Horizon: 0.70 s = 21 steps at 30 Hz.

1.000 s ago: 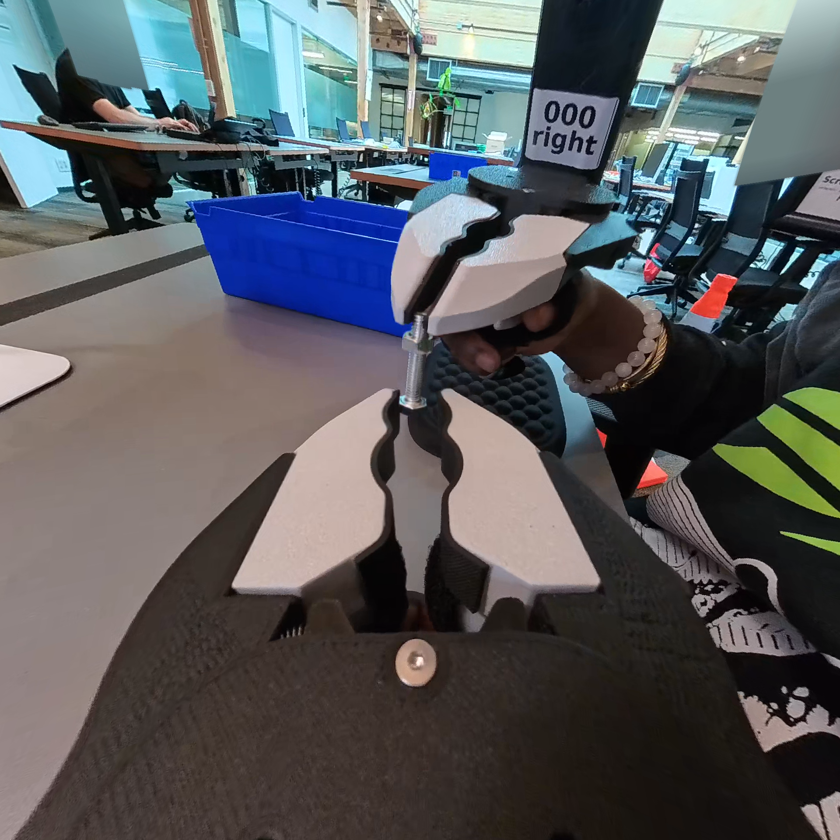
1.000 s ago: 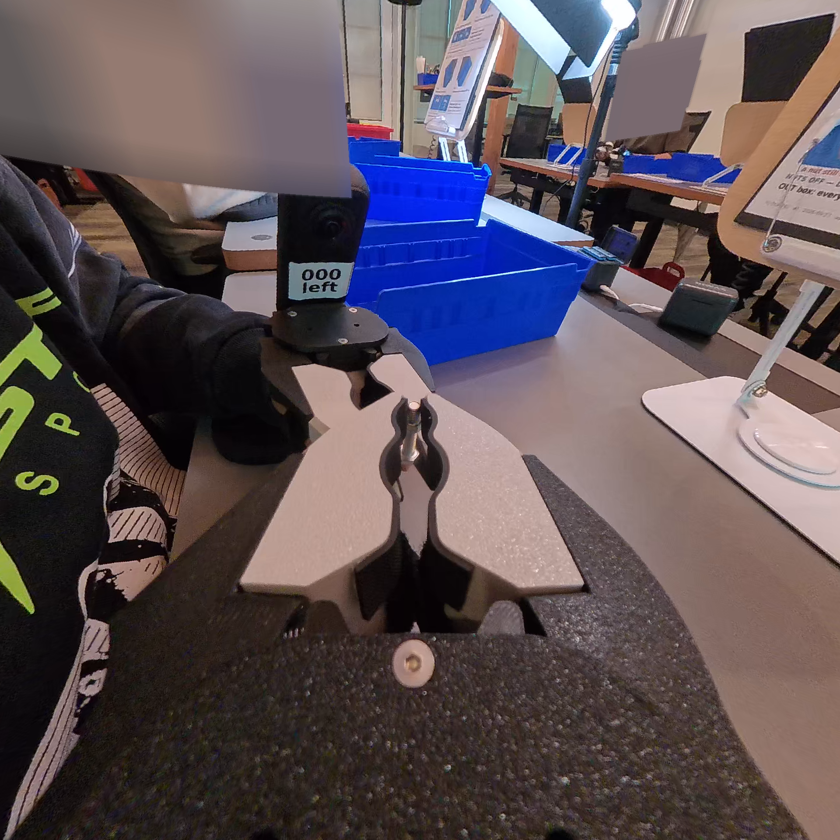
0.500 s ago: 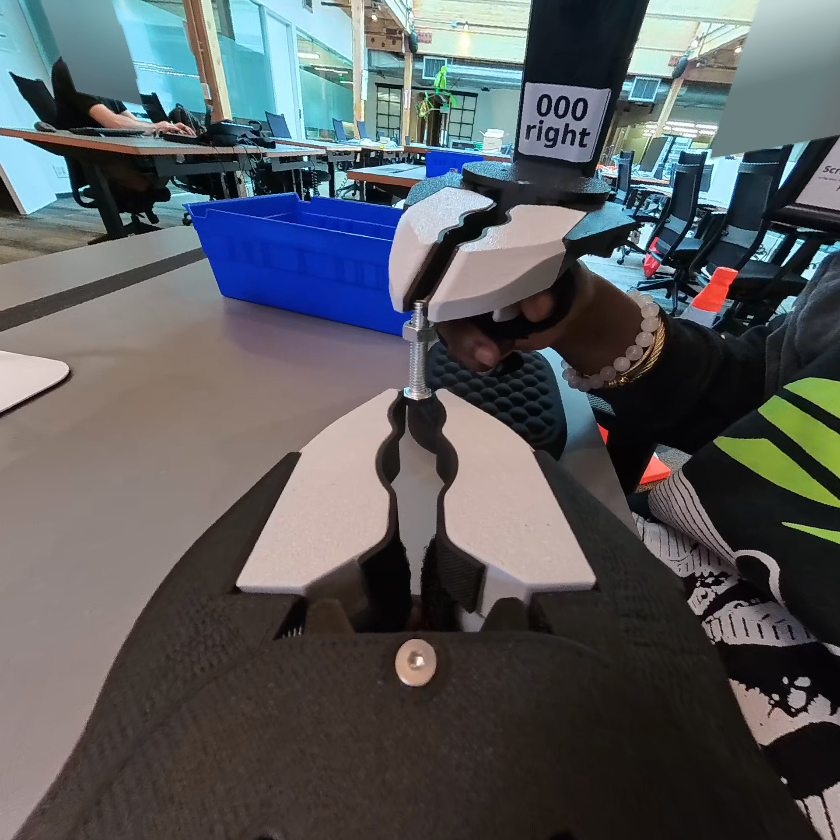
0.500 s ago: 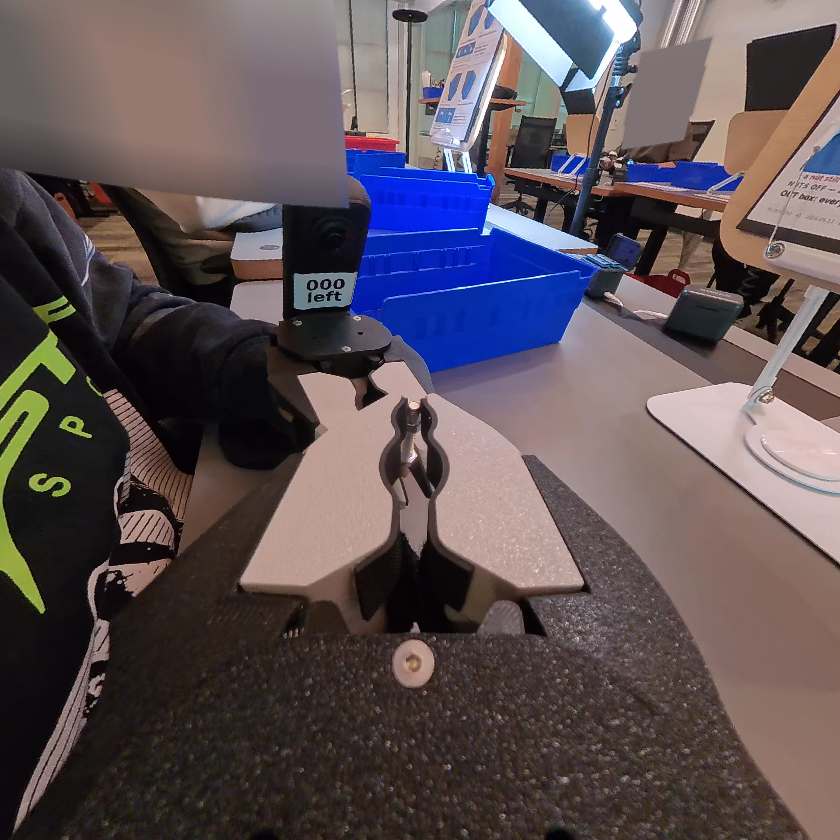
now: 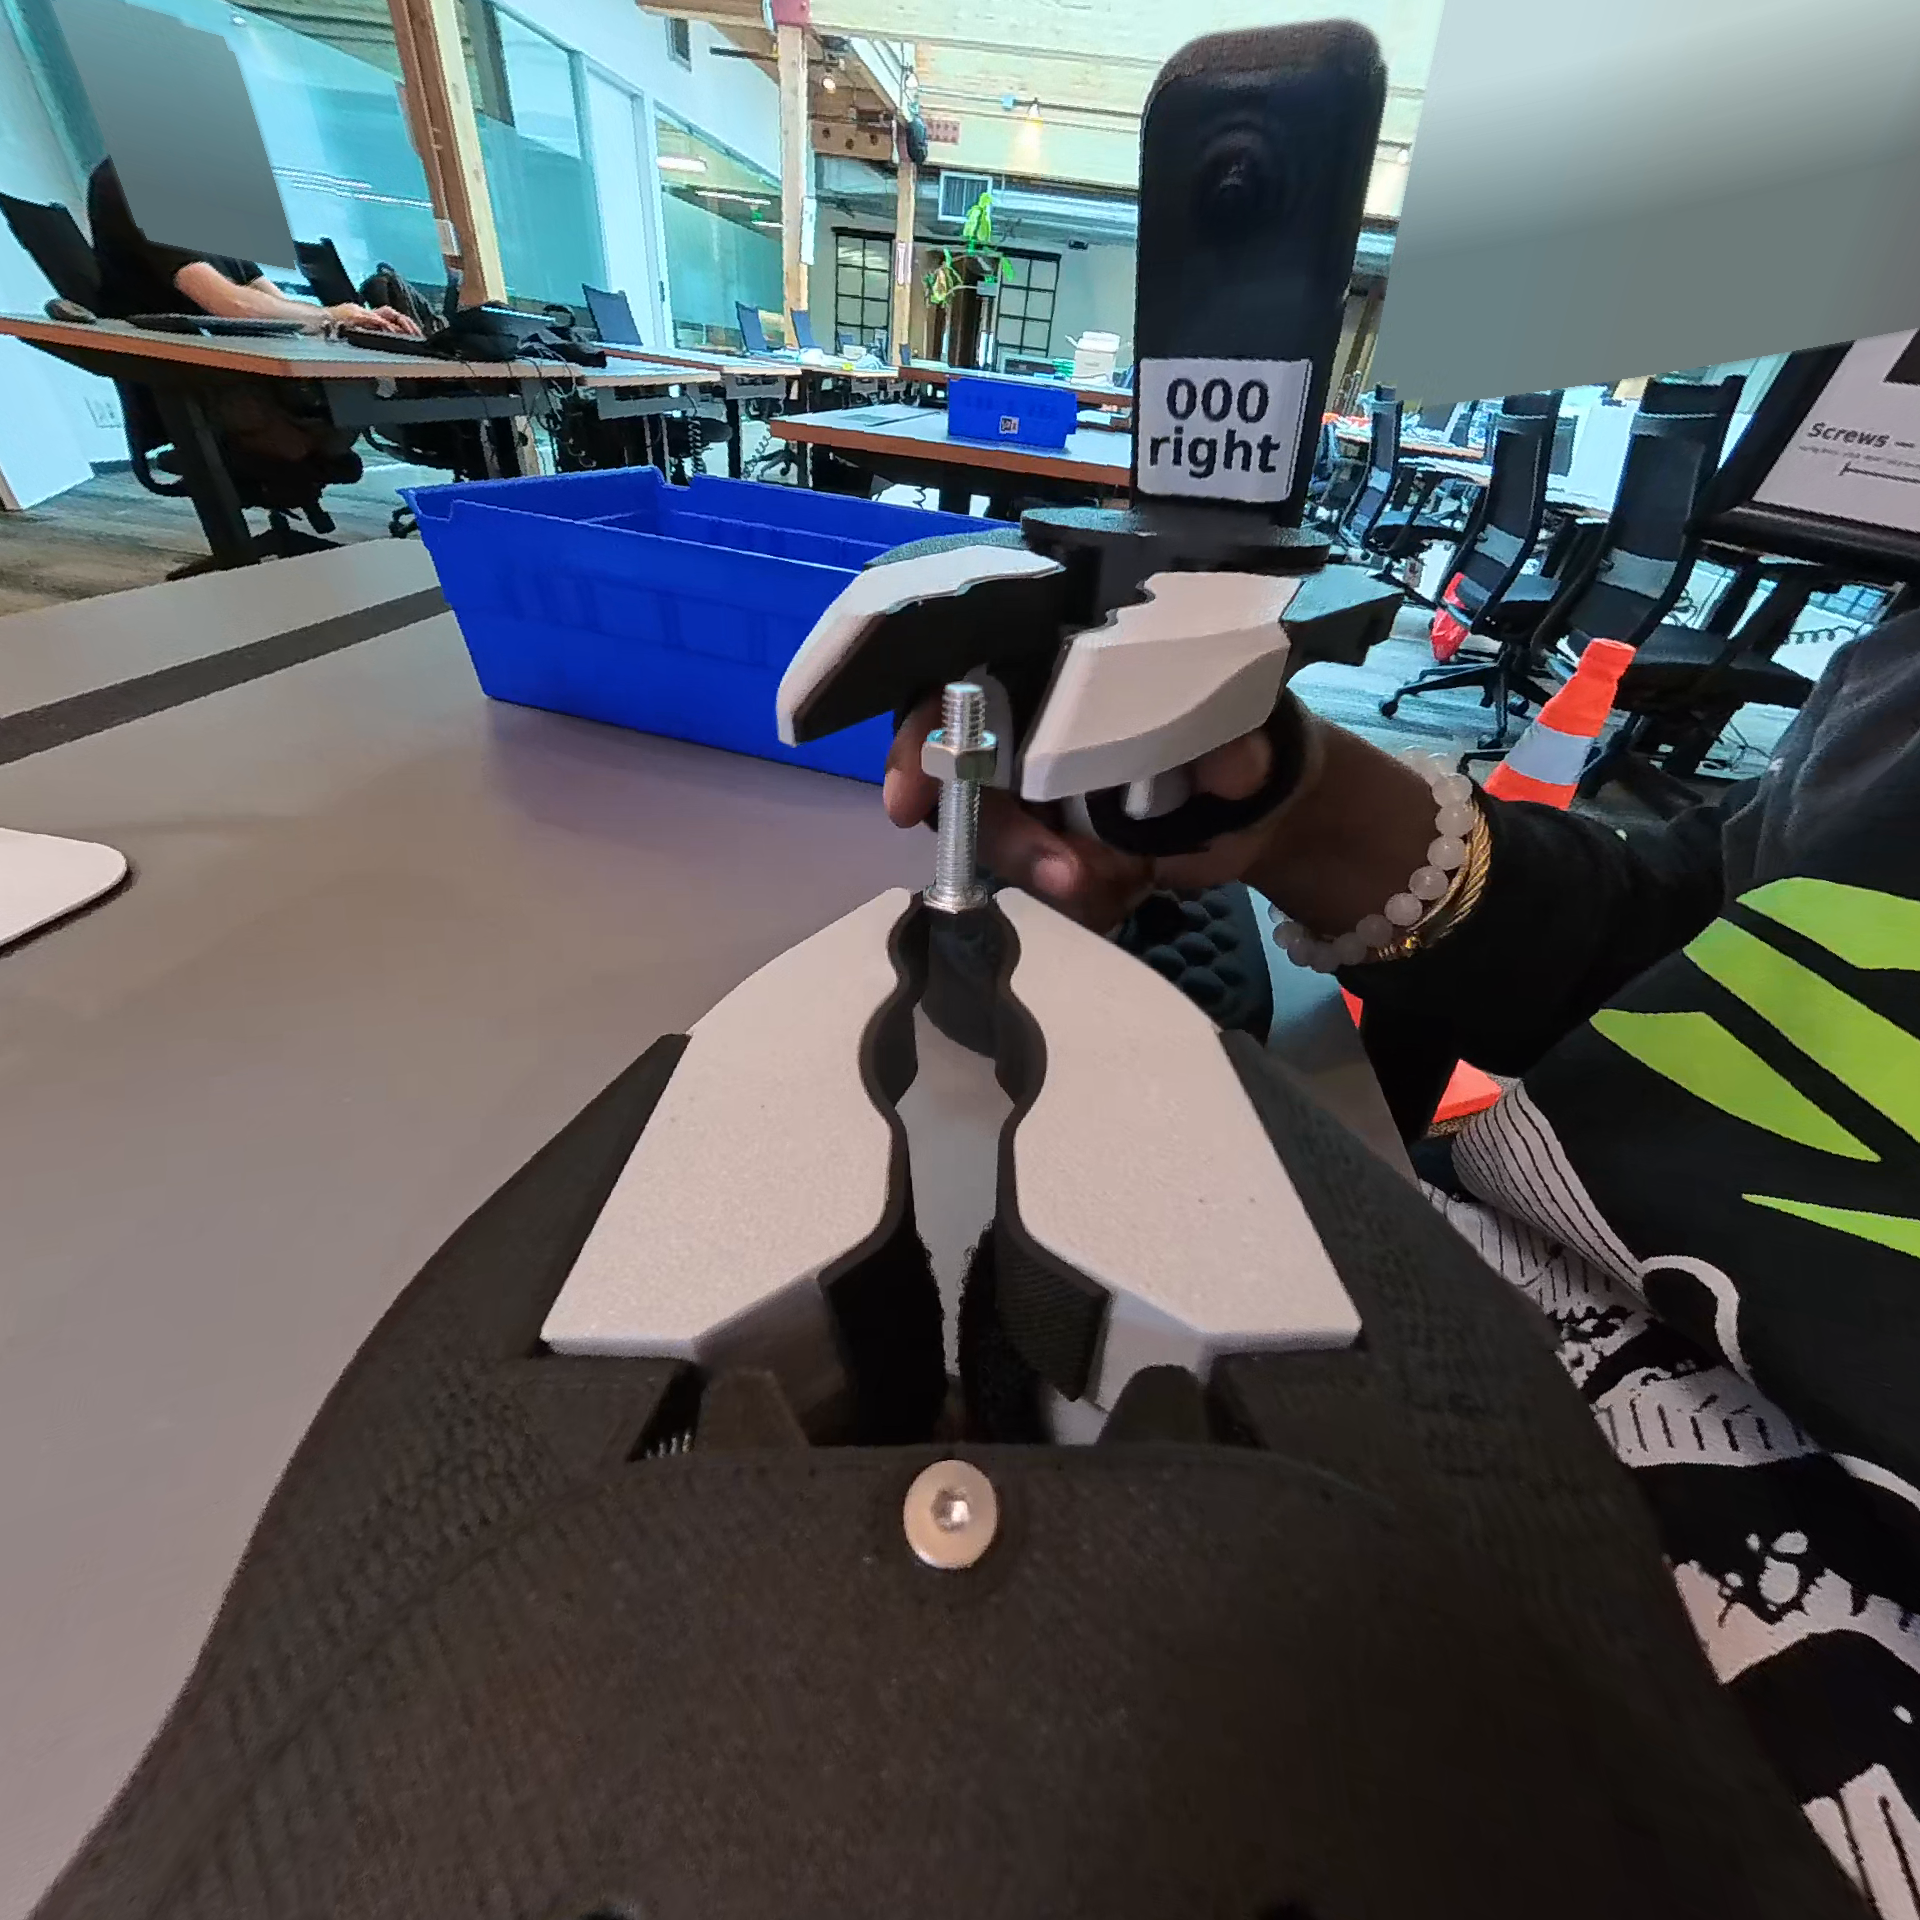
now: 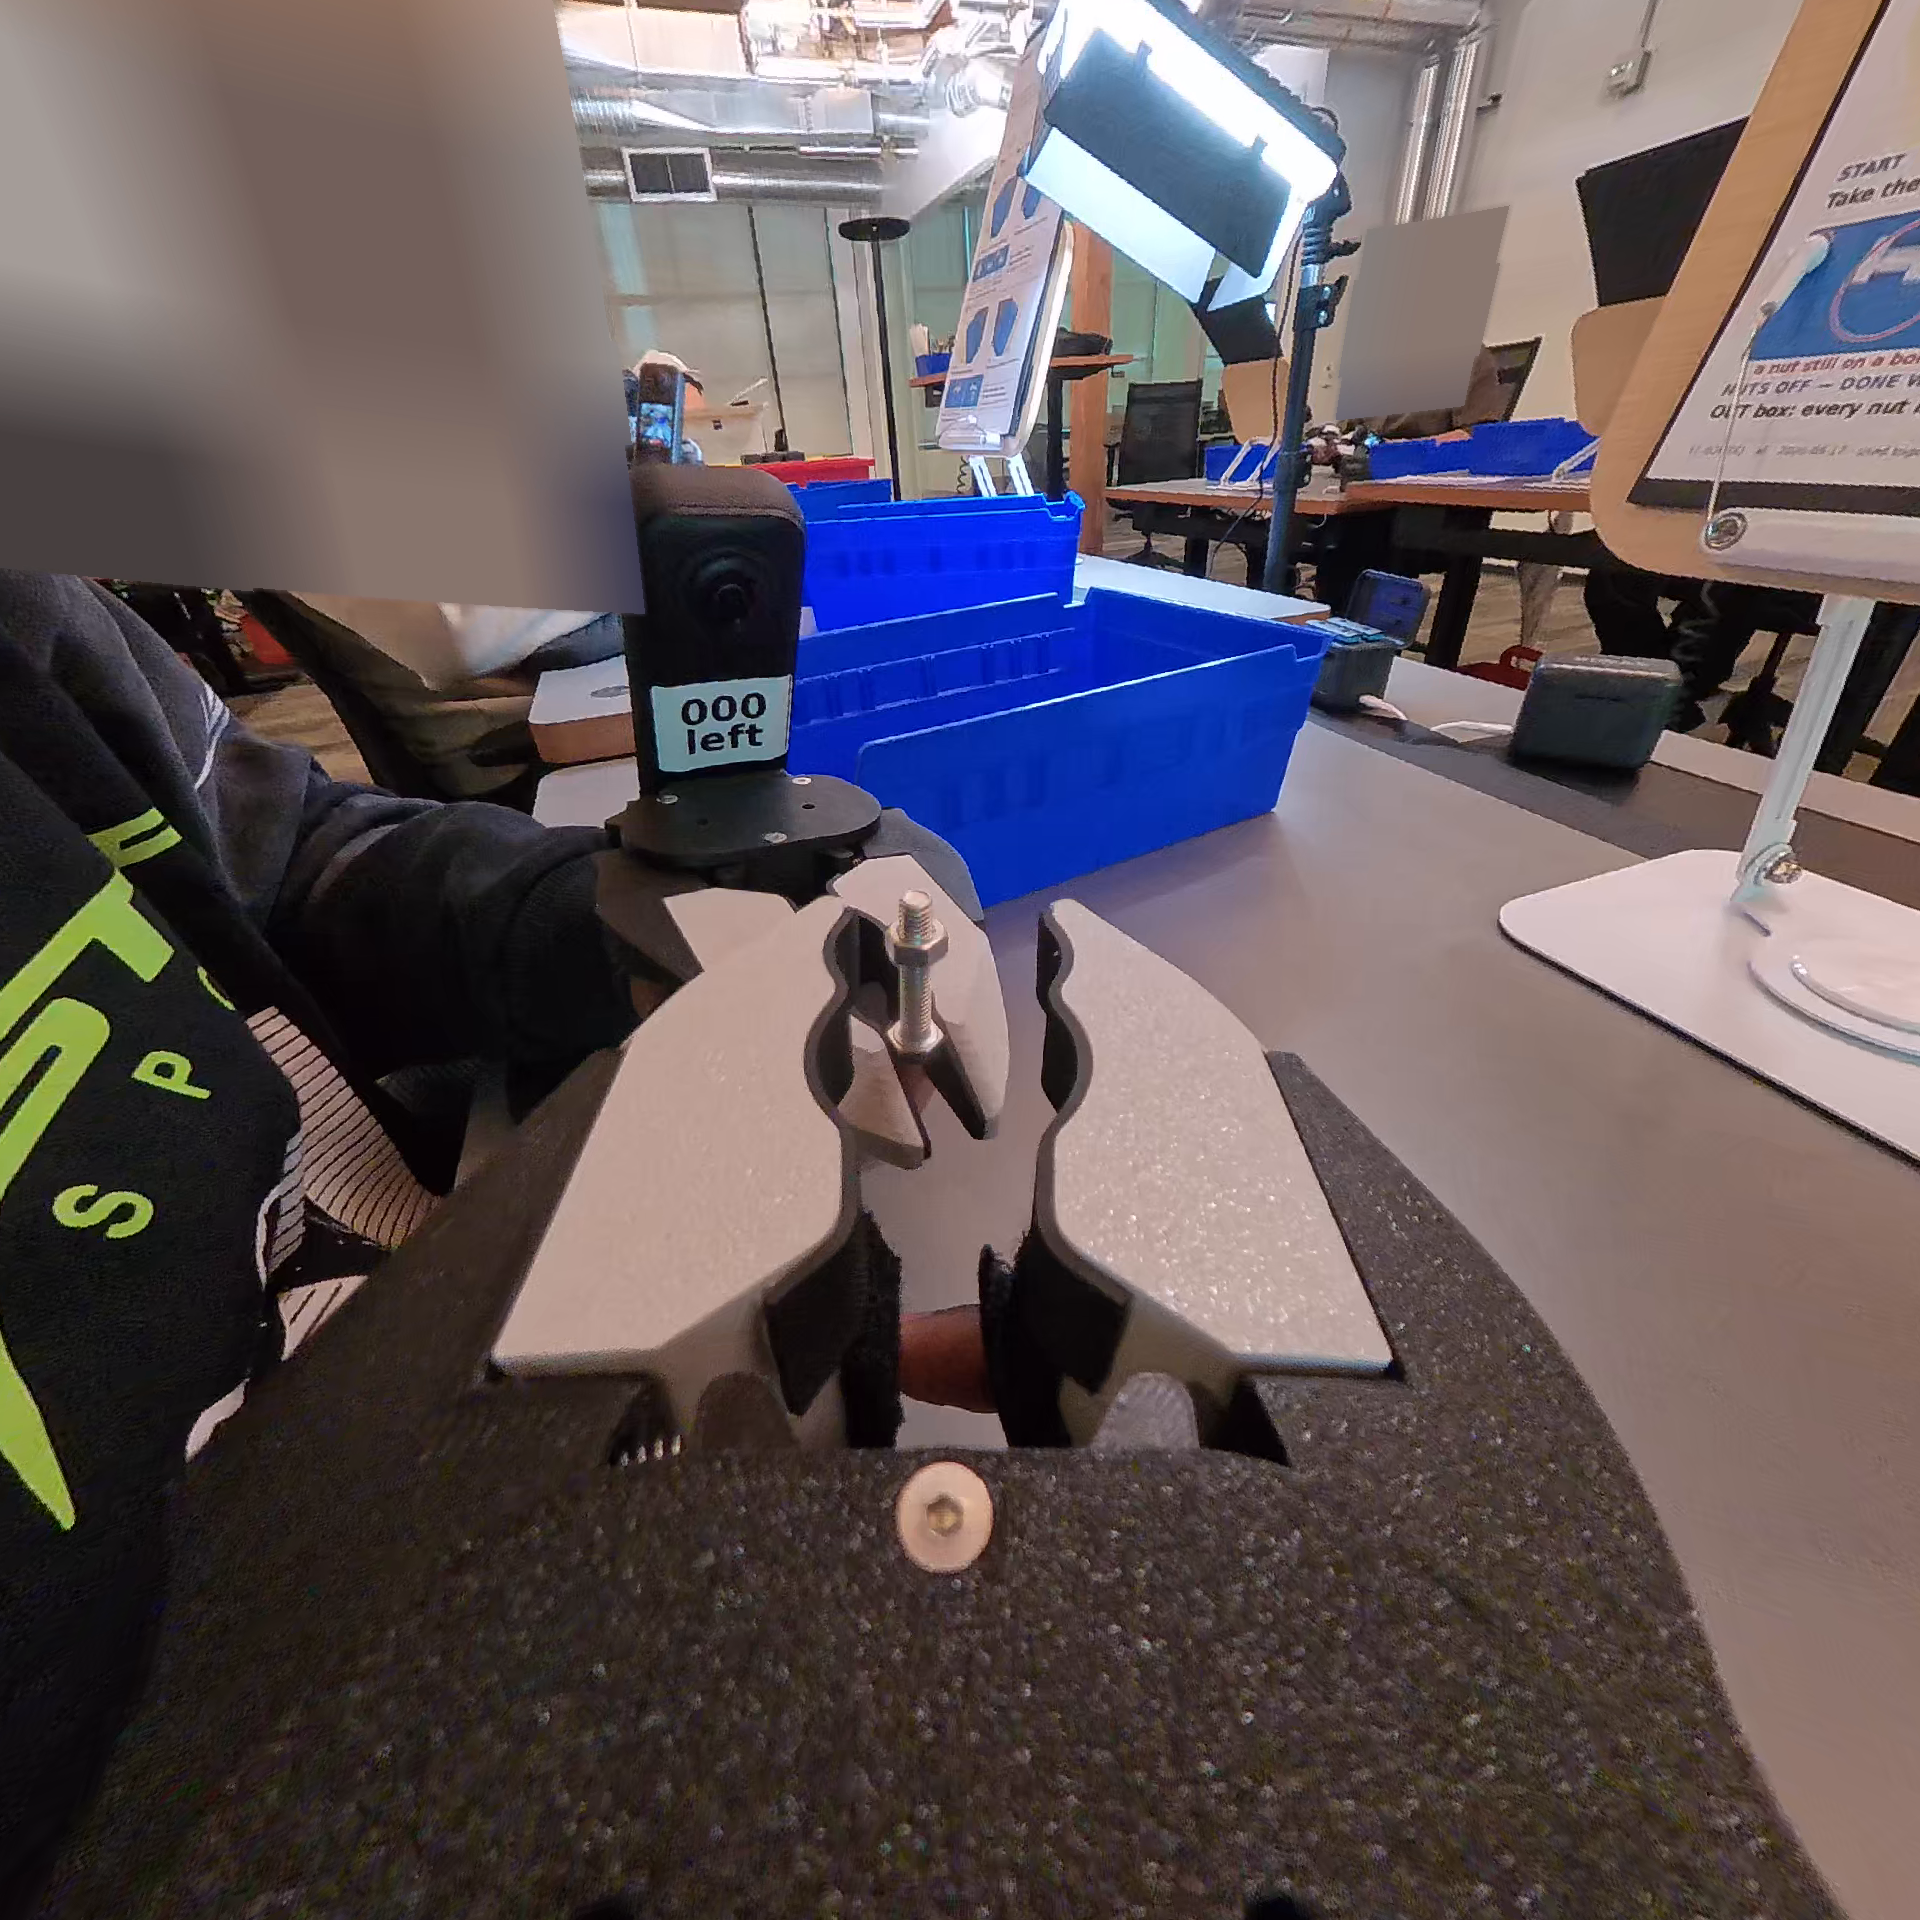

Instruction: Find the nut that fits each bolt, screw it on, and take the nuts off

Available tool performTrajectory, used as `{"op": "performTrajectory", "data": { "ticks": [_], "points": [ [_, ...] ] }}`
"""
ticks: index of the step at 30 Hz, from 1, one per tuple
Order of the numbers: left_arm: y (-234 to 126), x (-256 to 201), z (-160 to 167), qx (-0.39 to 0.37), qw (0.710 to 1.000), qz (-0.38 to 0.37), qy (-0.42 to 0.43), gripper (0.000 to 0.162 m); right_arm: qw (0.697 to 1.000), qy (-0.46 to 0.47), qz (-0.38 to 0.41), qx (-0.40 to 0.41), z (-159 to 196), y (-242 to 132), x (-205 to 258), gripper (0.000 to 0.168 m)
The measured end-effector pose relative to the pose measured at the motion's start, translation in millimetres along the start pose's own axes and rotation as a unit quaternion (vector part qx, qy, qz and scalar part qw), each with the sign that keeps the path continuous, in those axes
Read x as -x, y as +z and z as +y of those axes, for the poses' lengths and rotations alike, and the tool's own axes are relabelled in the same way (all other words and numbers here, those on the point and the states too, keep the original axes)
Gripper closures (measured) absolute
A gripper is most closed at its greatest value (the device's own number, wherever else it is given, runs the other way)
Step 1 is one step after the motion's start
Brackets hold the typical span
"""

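A silver bolt [image 5: 958, 831] stands upright over the grey table [image 5: 312, 935]. My left gripper [image 5: 958, 906] is shut on its head. A silver hex nut [image 5: 958, 753] sits on the thread near the top, with a short thread end showing above it. My right gripper [image 5: 920, 743] is open, with one finger on each side of the nut and not touching it. In the right wrist view the bolt [image 6: 914, 997] and nut [image 6: 917, 943] stand between my open right gripper's [image 6: 951, 920] fingers, and the left gripper [image 6: 914, 1055] holds the bolt from below.
A blue plastic bin [image 5: 644, 613] stands on the table behind the grippers; it also shows in the right wrist view [image 6: 1070, 727], with another blue bin behind. A white stand base [image 6: 1662, 956] is at the right. The person's sleeves are close by.
My right gripper was shut on the nut and has opened, letting go of it. The nut stays on the bolt. My left gripper still holds the bolt.
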<state>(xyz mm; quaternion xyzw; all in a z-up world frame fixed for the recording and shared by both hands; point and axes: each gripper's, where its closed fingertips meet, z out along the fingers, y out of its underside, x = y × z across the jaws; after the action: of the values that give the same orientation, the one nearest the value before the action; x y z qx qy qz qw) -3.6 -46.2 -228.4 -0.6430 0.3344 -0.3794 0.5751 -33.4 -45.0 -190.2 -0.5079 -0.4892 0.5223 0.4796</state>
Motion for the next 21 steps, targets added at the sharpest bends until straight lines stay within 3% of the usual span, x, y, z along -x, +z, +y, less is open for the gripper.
{"op": "performTrajectory", "data": {
  "ticks": [5,9,16,21],
  "points": [
    [-2.3,-1.3,-5.6,-0.017,1.000,0.009,-0.009,0.152,1.000,0.001,-0.001,-0.012,-3.6,-7.4,-2.1,0.143],
    [-3.8,-1.4,-8.0,-0.024,1.000,0.012,-0.012,0.152,0.999,-0.008,0.028,-0.018,-4.7,-18.7,-12.0,0.160],
    [-3.4,-1.7,-7.1,-0.021,1.000,0.010,-0.006,0.152,1.000,-0.007,-0.004,-0.025,-8.4,-6.4,3.3,0.141],
    [-3.3,-3.1,-7.1,-0.021,1.000,0.013,-0.002,0.152,1.000,-0.007,-0.006,-0.022,-7.7,1.8,3.8,0.140]
  ]
}}
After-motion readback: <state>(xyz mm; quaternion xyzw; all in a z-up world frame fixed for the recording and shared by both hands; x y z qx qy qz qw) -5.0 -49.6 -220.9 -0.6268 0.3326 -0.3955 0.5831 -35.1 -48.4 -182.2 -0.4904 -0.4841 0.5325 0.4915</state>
